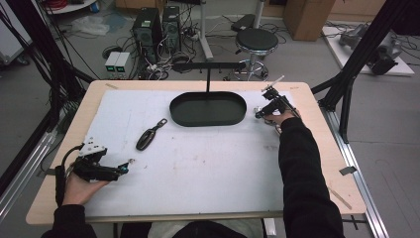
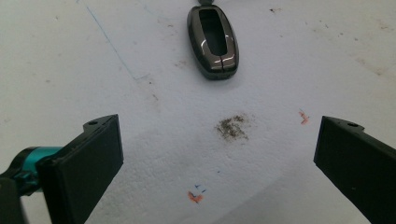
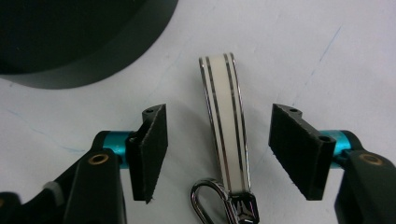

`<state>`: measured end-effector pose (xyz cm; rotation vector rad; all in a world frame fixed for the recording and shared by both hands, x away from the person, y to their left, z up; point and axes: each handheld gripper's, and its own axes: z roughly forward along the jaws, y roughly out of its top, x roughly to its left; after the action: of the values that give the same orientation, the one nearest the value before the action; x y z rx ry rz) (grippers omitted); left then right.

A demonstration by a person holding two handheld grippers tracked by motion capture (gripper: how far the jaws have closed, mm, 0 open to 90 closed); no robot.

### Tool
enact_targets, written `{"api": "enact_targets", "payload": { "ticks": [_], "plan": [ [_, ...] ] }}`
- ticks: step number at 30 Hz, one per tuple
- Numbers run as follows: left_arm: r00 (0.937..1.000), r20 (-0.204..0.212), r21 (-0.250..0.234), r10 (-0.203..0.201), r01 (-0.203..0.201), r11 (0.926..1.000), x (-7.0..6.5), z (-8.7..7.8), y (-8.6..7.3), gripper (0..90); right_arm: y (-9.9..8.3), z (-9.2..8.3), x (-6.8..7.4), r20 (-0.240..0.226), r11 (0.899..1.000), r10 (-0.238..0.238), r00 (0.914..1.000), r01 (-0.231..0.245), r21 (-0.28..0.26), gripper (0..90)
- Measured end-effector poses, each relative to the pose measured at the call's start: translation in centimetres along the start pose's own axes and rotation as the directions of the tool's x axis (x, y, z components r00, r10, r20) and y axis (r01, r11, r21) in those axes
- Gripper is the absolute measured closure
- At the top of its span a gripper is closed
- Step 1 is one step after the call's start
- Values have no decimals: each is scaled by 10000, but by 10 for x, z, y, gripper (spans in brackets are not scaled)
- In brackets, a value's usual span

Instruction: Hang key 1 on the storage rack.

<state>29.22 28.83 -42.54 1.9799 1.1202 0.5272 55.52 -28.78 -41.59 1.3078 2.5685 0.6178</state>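
A dark glossy key fob (image 1: 148, 136) (image 2: 213, 41) lies on the white mat, left of centre. My left gripper (image 1: 126, 166) (image 2: 217, 149) rests low near the table's front left, open wide, with bare mat between its jaws and the fob a short way ahead. At the far right, beside the black oval tray (image 1: 173, 106) (image 3: 70, 46), my right gripper (image 1: 260, 113) (image 3: 219, 116) points down over a white strap with dark stripes (image 3: 224, 121) that ends in a silver clip (image 3: 205, 200). The strap lies between the open jaws, with a gap to each pad.
A black T-shaped stand (image 1: 208, 67) rises from the tray at the back centre. The white mat (image 1: 208, 163) covers most of the wooden table. Behind the table stand a stool (image 1: 255, 42), computer towers and cables on the floor.
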Motion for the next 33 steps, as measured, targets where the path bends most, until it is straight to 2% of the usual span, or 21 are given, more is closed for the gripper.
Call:
{"api": "enact_targets", "payload": {
  "ticks": [3, 6, 7, 10, 12, 13, 15, 17, 22, 23, 24, 27, 28, 29, 30, 31, 32, 33],
  "plan": [
    [10000, 28, -15, -59, 59, 10000, 1, 1, 0, 18, -1, 2, -1, 2, 9999, 73, 10000, -73, 93, 449],
    [10000, 26, 3, -48, 48, 10000, 1, 1, 0, 18, 0, 2, 0, 102, 9999, 99, 9999, -99, 75, 450],
    [10000, 38, 29, -39, 39, 10000, 1, 2, 0, 17, 0, 2, -1, -59, 9998, 213, 9998, -213, -38, 455],
    [10000, 68, 45, -8, 8, 10000, 2, 2, 0, 18, 0, 2, -1, 16, 9999, 133, 9999, -133, -65, 484],
    [9999, 99, 39, -14, 13, 10000, 1, 2, 0, 17, 0, 3, -2, 188, 10000, 99, 9998, -99, 0, 558],
    [9999, 99, 39, -14, 13, 10000, 1, 2, 0, 18, 0, 3, -2, 188, 10000, 99, 9998, -99, 0, 558],
    [10000, 94, 43, -11, 10, 10000, 1, 2, 0, 18, -1, 4, -2, 357, 9996, 272, 9990, -274, 52, 641],
    [9999, 119, 29, -5, 5, 10000, 1, 2, 0, 18, -1, 4, -3, 308, 9990, 457, 9985, -456, -32, 716],
    [9999, 108, 12, -1, 1, 10000, 1, 2, 0, 18, 0, 4, 0, 731, 9997, 255, 9970, -252, -54, 746],
    [10000, 91, 24, -2, 2, 10000, 1, 2, 0, 18, 0, 3, 1, 1102, 9995, 325, 9934, -323, -38, 748],
    [10000, 79, 24, -23, 23, 10000, 0, 2, 0, 18, 0, 3, 1, 1102, 9995, 325, 9934, -323, -38, 748],
    [9999, 122, -24, -1, 2, 10000, 0, 1, 0, 18, -5, -7, -3, 664, 9936, 1061, 9921, -1032, -460, 751],
    [9999, 128, -28, -28, 28, 10000, 0, 1, 0, 18, -5, -7, -3, 664, 9936, 1061, 9921, -1032, -460, 751],
    [9999, 158, -38, -7, 8, 10000, 0, 0, 0, 18, -9, -16, -7, 491, 9893, 1334, 9898, -1301, -666, 750],
    [9999, 158, -38, -7, 8, 10000, 0, 0, 0, 17, -9, -16, -7, 491, 9893, 1334, 9898, -1301, -666, 750],
    [9999, 148, -63, -20, 21, 10000, 0, 0, 0, 18, -12, -26, -10, 446, 9858, 1341, 9900, -1287, -1078, 750],
    [9999, 156, -75, -50, 51, 10000, -1, 0, 0, 18, -12, -26, -10, 446, 9858, 1341, 9900, -1287, -1078, 750],
    [9999, 162, -89, -56, 58, 9999, -1, 0, -1, 18, -15, -37, -11, 212, 9796, 1481, 9887, -1437, -1403, 750]
  ]
}}
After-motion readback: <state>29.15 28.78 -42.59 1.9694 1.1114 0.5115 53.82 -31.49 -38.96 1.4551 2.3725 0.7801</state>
